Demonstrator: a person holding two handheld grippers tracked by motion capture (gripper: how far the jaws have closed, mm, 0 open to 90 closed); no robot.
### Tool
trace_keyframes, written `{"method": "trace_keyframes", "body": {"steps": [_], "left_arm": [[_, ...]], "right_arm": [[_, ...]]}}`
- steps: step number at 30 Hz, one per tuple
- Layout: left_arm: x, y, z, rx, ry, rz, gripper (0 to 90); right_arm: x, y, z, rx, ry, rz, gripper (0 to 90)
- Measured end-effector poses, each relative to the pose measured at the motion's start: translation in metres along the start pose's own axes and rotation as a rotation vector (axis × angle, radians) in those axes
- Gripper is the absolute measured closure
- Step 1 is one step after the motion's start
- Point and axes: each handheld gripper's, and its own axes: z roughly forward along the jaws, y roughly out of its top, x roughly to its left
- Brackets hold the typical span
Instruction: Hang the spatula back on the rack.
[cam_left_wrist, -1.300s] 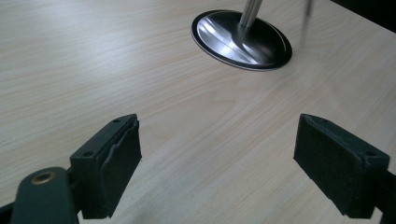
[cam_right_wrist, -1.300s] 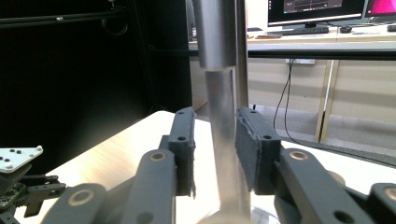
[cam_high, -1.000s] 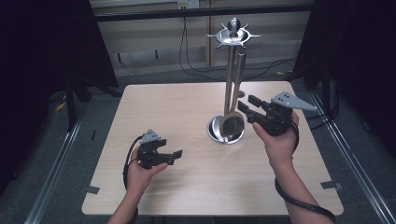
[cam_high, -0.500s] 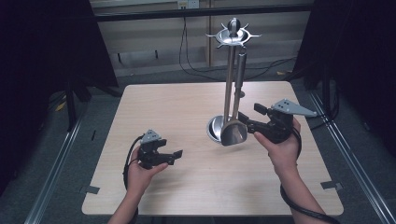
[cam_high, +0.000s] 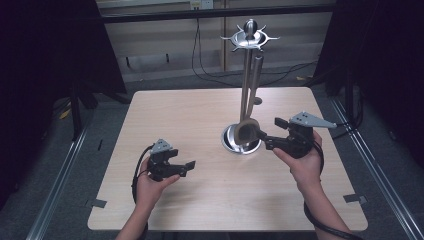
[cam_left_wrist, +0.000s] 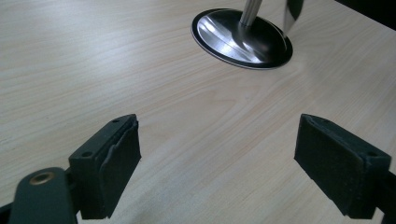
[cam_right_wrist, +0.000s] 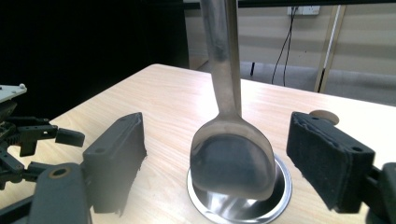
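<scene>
A steel stand (cam_high: 246, 80) rises from a round base (cam_high: 231, 143) on the wooden table (cam_high: 200, 115). A large steel spoon (cam_high: 247, 131) hangs from its hooked top, bowl just over the base. My right gripper (cam_high: 272, 133) is level with the bowl, to its right. In the right gripper view the spoon (cam_right_wrist: 232, 158) hangs between my right gripper's (cam_right_wrist: 217, 135) pads, which have just been opening and stand clear of it. My left gripper (cam_high: 186, 168) rests open and empty at the table's front left; the left gripper (cam_left_wrist: 219, 158) faces the base (cam_left_wrist: 242, 32).
A small round disc (cam_high: 257, 101) lies on the table behind the stand and also appears as a disc (cam_right_wrist: 324, 115) past my right jaw. Cables trail from both grippers. Dark curtains and metal floor rails surround the table.
My right gripper has sunk a little beside the spoon's bowl and its jaws have spread wider. The left hand and gripper have stayed put.
</scene>
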Motion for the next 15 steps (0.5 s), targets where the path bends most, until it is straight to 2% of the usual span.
{"method": "trace_keyframes", "body": {"steps": [15], "left_arm": [[0.0, 0.0, 0.0, 0.003, 0.007, -0.002, 12.3]], "right_arm": [[-0.004, -0.015, -0.006, 0.025, -0.003, 0.01, 16.7]]}}
